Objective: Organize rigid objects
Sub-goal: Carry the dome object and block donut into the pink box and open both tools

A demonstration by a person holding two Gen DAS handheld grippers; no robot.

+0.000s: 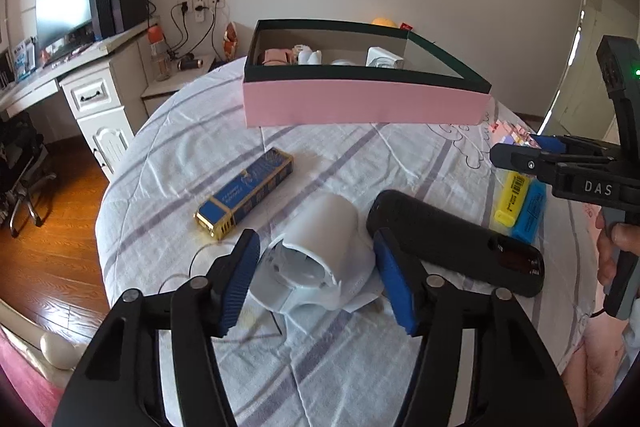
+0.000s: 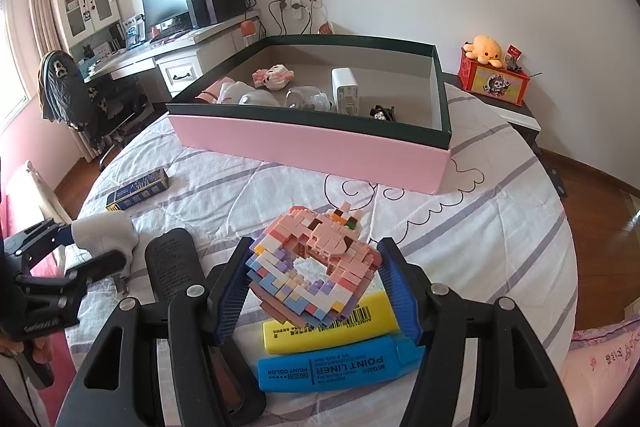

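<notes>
My left gripper (image 1: pixel 318 287) straddles a white cylindrical gadget (image 1: pixel 320 227) lying on the quilt; its blue pads stand just off the gadget's sides, so it is open. In the right wrist view the same gripper (image 2: pixel 80 247) shows at the left edge around the gadget (image 2: pixel 104 227). My right gripper (image 2: pixel 312 287) is shut on a pink and purple brick-built ring (image 2: pixel 312 263), held just above a yellow highlighter (image 2: pixel 332 325) and a blue one (image 2: pixel 336 367). A black remote-like device (image 1: pixel 452 239) lies between the two grippers. A blue-and-gold box (image 1: pixel 244 199) rests further left.
A pink box with a dark green rim (image 2: pixel 312 143) stands at the far side of the bed, with several small items inside. A desk with a monitor (image 1: pixel 64 7) and a chair (image 2: pixel 76 95) lie to the left; a nightstand with a red tin (image 2: pixel 494 83) stands to the right.
</notes>
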